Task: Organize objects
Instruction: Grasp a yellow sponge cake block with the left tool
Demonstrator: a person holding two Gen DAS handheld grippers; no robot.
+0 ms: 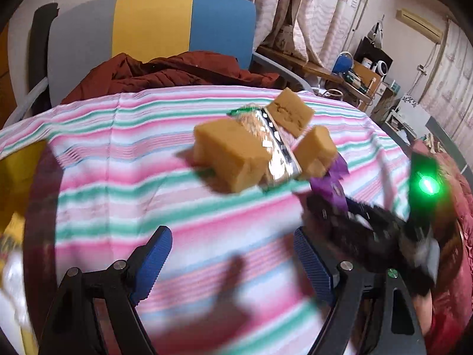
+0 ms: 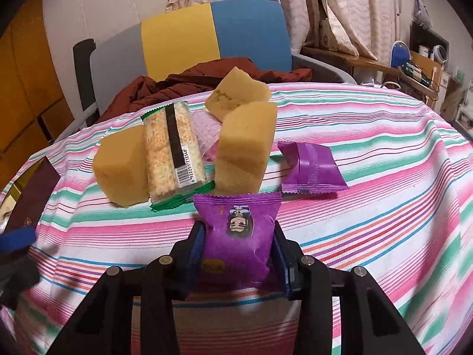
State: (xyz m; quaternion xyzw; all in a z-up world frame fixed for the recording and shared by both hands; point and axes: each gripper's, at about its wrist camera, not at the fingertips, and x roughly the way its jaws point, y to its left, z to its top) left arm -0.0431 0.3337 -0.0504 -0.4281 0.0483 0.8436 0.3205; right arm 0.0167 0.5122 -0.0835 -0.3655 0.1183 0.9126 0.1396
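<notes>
My right gripper (image 2: 238, 245) is shut on a purple snack packet (image 2: 239, 233), which stands upright between the blue pads just above the striped tablecloth (image 2: 384, 207). A second purple packet (image 2: 310, 168) lies flat to its right. Behind them are three yellow sponge blocks (image 2: 121, 168) (image 2: 245, 148) (image 2: 236, 91) and a cracker packet with green ends (image 2: 174, 148). My left gripper (image 1: 233, 254) hovers open over bare cloth, short of the sponges (image 1: 230, 156), with nothing between its fingers. The left wrist view is blurred; the right gripper (image 1: 369, 222) shows at its right with the purple packet (image 1: 331, 183).
A chair with a grey, yellow and blue back (image 2: 207, 35) stands behind the table, a dark red jacket (image 2: 183, 85) draped on it. A brown box (image 2: 32, 201) sits at the table's left edge. Cluttered shelves (image 2: 419, 68) fill the far right.
</notes>
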